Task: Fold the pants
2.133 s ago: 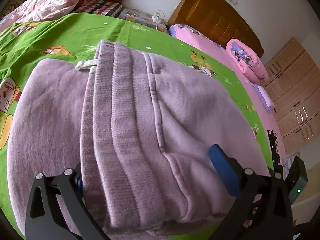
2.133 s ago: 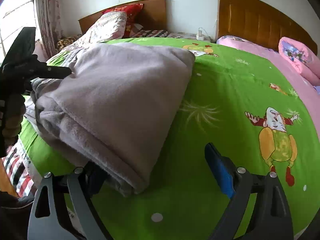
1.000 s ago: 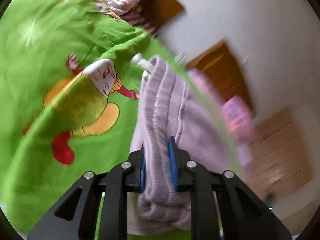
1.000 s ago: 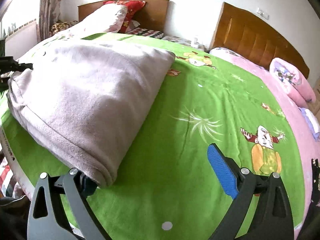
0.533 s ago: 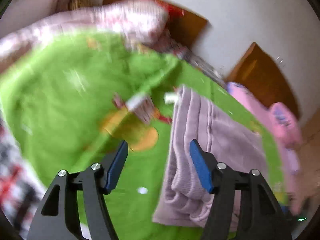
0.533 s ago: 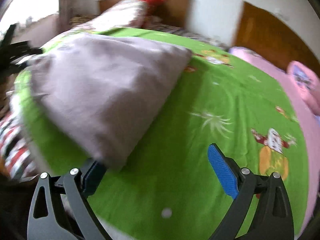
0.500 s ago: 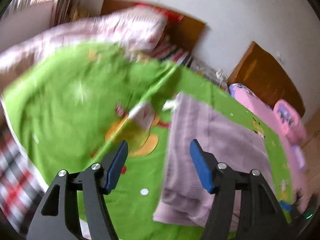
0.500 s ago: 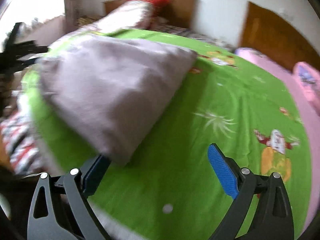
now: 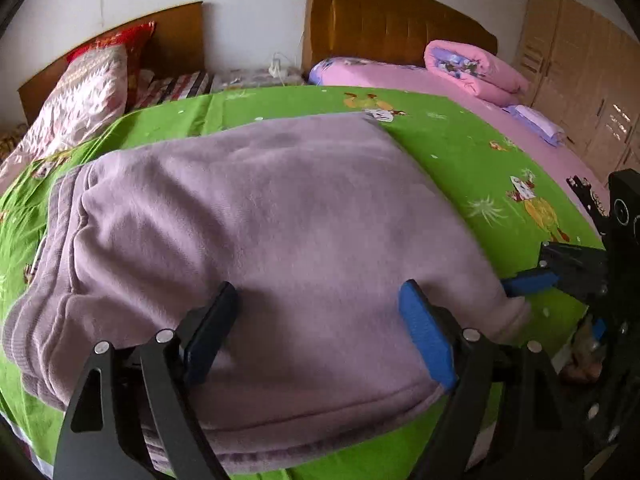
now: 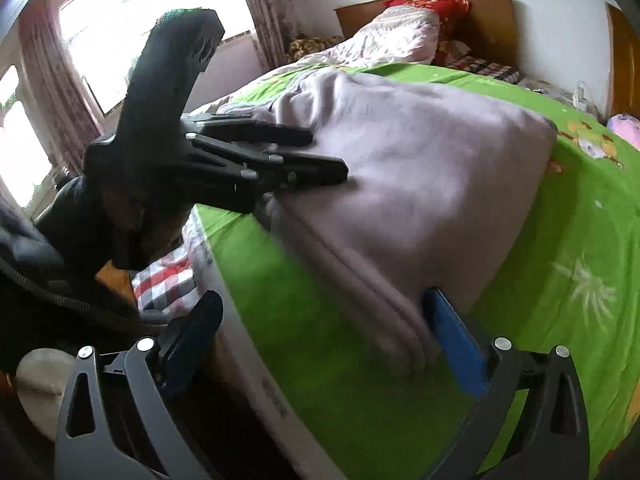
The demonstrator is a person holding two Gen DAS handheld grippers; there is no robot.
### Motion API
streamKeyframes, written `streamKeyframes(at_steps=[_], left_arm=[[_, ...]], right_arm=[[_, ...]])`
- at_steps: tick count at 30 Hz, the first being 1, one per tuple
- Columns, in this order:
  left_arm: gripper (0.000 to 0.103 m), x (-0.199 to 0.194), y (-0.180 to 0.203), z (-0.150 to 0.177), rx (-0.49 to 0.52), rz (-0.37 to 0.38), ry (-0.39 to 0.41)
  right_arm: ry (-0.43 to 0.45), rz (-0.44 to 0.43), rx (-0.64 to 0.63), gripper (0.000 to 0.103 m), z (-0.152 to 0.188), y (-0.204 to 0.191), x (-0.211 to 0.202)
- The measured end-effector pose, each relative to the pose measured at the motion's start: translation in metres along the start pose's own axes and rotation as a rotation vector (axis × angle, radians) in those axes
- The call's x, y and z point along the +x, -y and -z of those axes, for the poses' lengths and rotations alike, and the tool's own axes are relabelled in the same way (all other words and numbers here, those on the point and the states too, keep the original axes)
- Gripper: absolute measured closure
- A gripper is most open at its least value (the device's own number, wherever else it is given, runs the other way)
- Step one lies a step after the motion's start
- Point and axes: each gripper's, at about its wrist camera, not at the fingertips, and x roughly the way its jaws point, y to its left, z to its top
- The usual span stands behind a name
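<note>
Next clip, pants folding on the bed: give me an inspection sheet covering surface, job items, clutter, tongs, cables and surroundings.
Surface: green cartoon sheet on the bed, near edge in view.
Job's things: lilac pants, folded into a thick stack, lying near the bed's front edge.
Clutter: pink quilt rolled on the pink bed behind; patterned pillow at the far left.
Tongs: left tongs opening, tips over the pants, pads not pressing; right tongs opening, at the stack's near corner, nothing gripped.
Cables: white cord and plug by the headboards.
Surroundings: two wooden headboards, wardrobe at right, curtained window.
</note>
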Motion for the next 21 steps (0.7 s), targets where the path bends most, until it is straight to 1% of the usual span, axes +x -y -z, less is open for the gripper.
streamKeyframes(at_steps=[1,3,4,6,8,9,10,11,12,13,14,15,16,17,18,19,21], left_arm=[[0.020,0.000,-0.003,0.000,-0.023,0.015,0.000],[0.016,0.000,-0.002,0.000,-0.025,0.022,-0.002],[0.015,0.001,0.002,0.001,-0.008,0.012,0.000],[0.012,0.004,0.001,0.002,0.000,0.008,0.017],[0.012,0.007,-0.004,0.004,-0.006,0.015,0.029],[0.012,0.007,-0.004,0.003,-0.004,0.014,0.032],[0.012,0.006,-0.004,0.003,-0.002,0.013,0.034],[0.012,0.005,-0.007,0.001,-0.001,0.014,0.035],[0.012,0.004,-0.007,0.001,0.001,0.014,0.037],[0.012,0.003,-0.008,0.001,0.005,0.014,0.035],[0.012,0.002,-0.008,0.002,0.015,0.013,0.030],[0.012,0.000,-0.009,0.001,0.018,0.016,0.024],[0.012,-0.003,-0.010,-0.001,0.019,0.022,0.011],[0.012,-0.010,-0.012,-0.004,0.017,0.025,-0.003],[0.011,-0.017,-0.015,-0.007,0.016,0.018,0.006],[0.010,-0.025,-0.019,-0.011,0.017,-0.002,0.032],[0.005,-0.038,-0.035,-0.021,-0.014,-0.043,0.087]], right_arm=[[0.005,-0.034,0.035,0.004,0.000,0.006,-0.004],[0.011,-0.060,0.064,0.005,-0.004,0.013,-0.012],[0.028,-0.056,0.065,0.005,-0.009,0.015,-0.016],[0.094,-0.048,0.060,0.005,-0.024,0.019,-0.027],[0.136,-0.077,0.055,0.005,-0.043,0.022,-0.026],[0.139,-0.097,0.049,0.005,-0.049,0.021,-0.023],[0.133,-0.127,0.044,0.005,-0.052,0.020,-0.017],[0.098,-0.190,0.037,0.005,-0.054,0.016,-0.007],[0.041,-0.237,0.030,0.004,-0.053,0.012,0.006],[-0.002,-0.248,0.017,0.004,-0.050,0.009,0.015],[-0.010,-0.217,-0.036,0.004,-0.045,0.001,0.019],[-0.010,-0.219,-0.063,0.004,-0.042,-0.003,0.017],[-0.024,-0.252,-0.056,0.004,-0.042,-0.002,0.015],[-0.027,-0.302,-0.025,0.004,-0.044,0.003,0.008],[-0.023,-0.322,-0.013,0.004,-0.046,0.006,0.004],[-0.009,-0.325,-0.009,0.004,-0.048,0.011,-0.002],[0.059,-0.262,-0.003,0.004,-0.063,0.027,-0.014]])
